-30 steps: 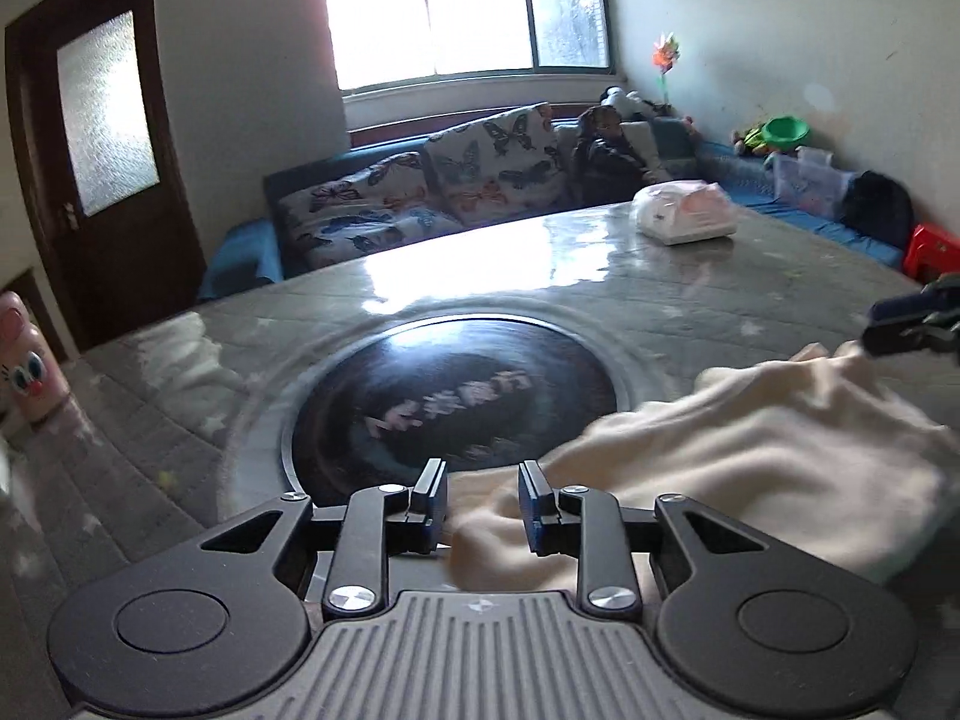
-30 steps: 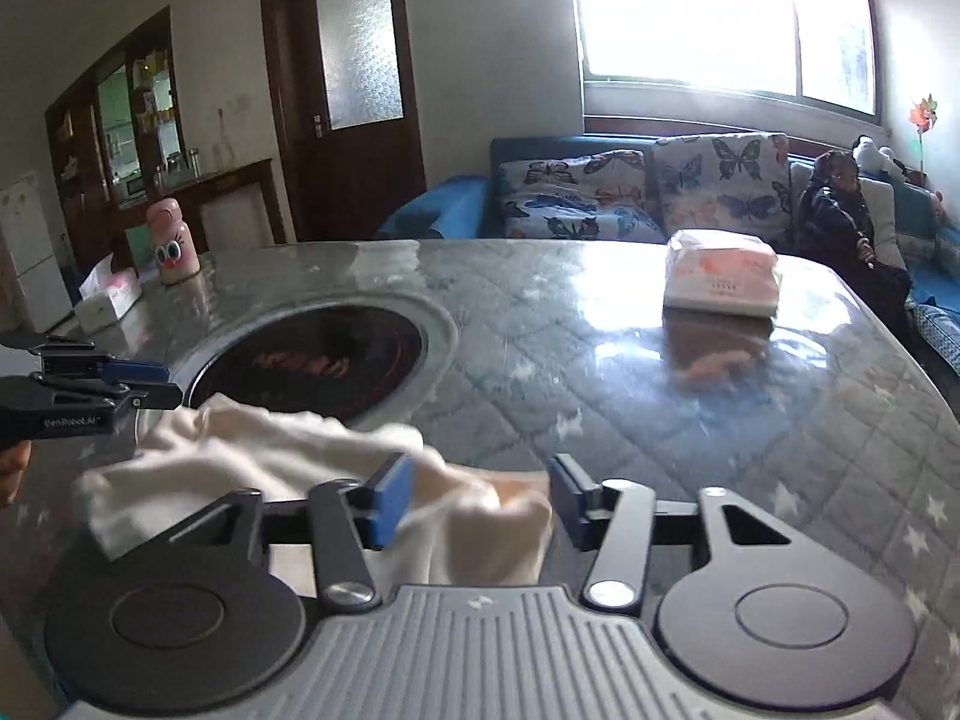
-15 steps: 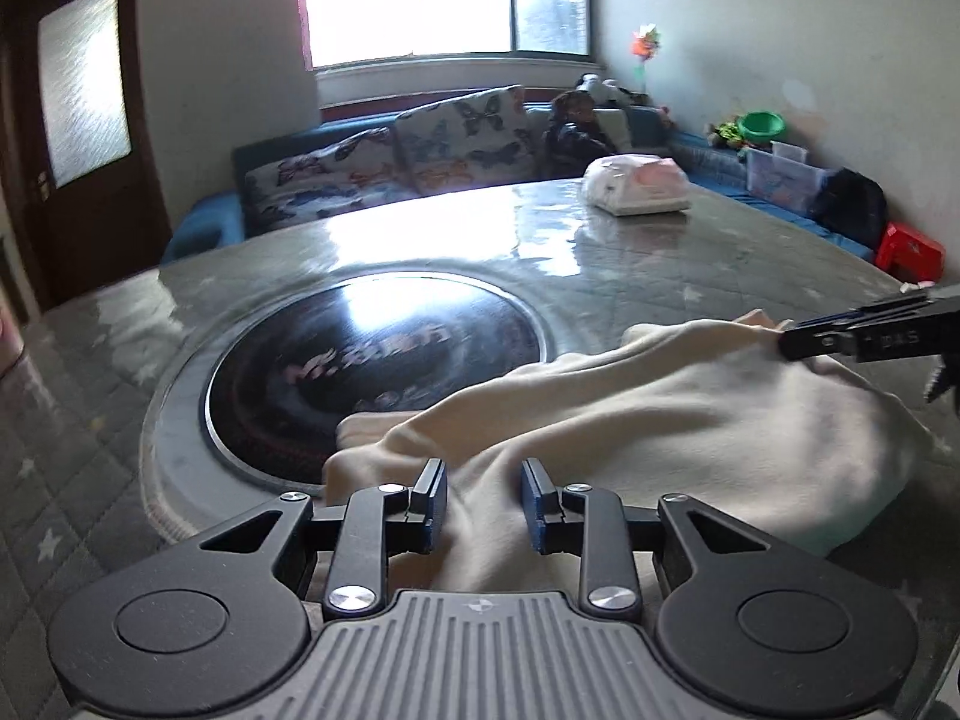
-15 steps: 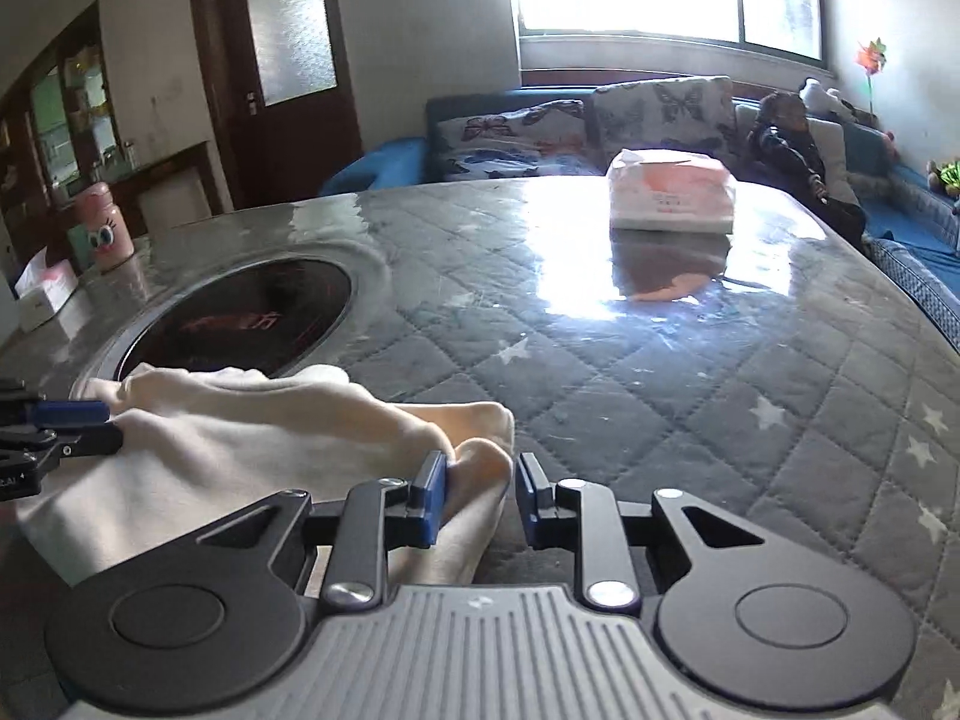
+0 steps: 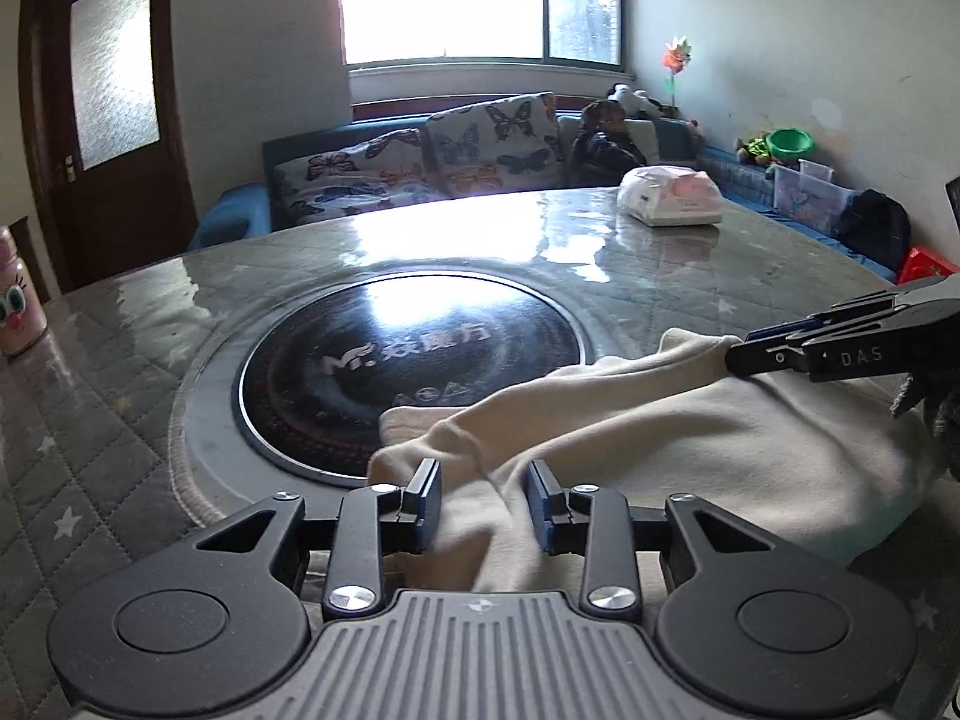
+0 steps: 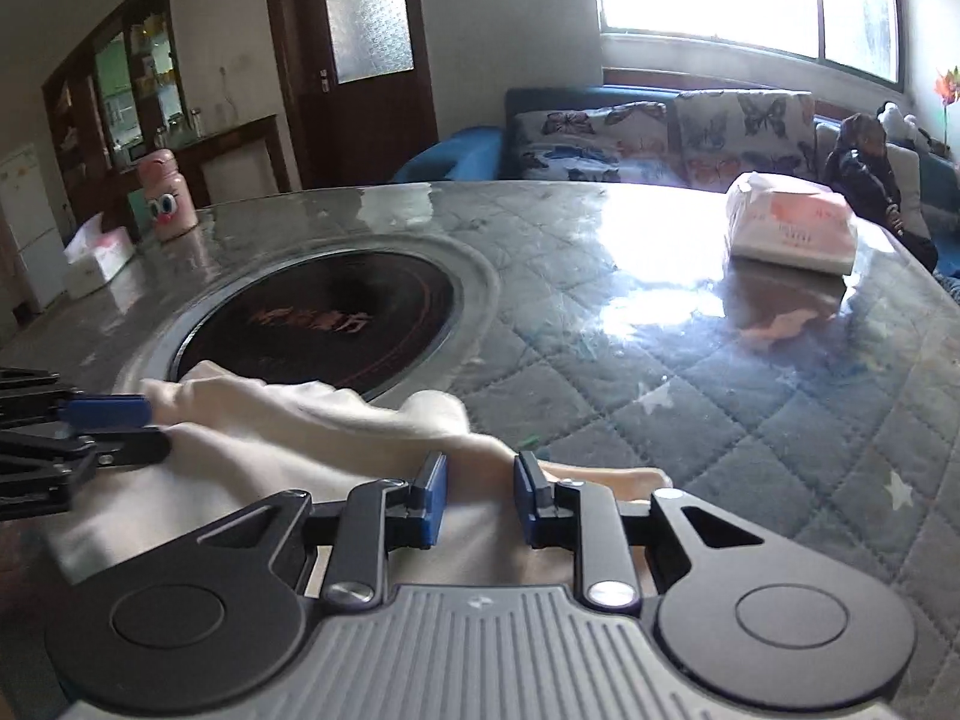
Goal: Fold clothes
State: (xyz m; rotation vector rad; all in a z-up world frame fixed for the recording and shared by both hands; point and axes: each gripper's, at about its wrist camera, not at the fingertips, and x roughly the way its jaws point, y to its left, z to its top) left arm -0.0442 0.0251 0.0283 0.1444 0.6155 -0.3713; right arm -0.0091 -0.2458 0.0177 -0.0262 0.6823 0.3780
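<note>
1. Left gripper (image 5: 483,501) first: we see its blue pads standing a moderate way apart, with a fold of the cream garment (image 5: 690,438) running up between them. Its jaws have just been opening a little, and the cloth sits between the pads rather than being squeezed by them, as far as we can judge from its own camera.
2. From the right wrist view we catch the same left gripper (image 6: 129,429) at the left edge, its fingertips lying against the near-left corner of the garment (image 6: 288,444).
3. Our right gripper (image 6: 477,495) has its pads drawn in fairly narrow, with a bunched ridge of the cream cloth filling the gap. Its jaws have just been closing, and the pads appear to press on that ridge, though blur along the fabric edge leaves us a shade unsure.
4. In the left wrist view the right gripper (image 5: 741,351) comes in from the right, its tips meeting the far raised corner of the cloth.
5. We find the garment lying crumpled on the quilted table (image 5: 120,420), its far edge overlapping the rim of the round black cooktop (image 5: 408,360) set into the table.
6. Well apart from the cloth, a tissue pack (image 6: 792,231) rests on the far side of the table, and a pink bottle (image 6: 168,195) stands near the far-left edge.
</note>
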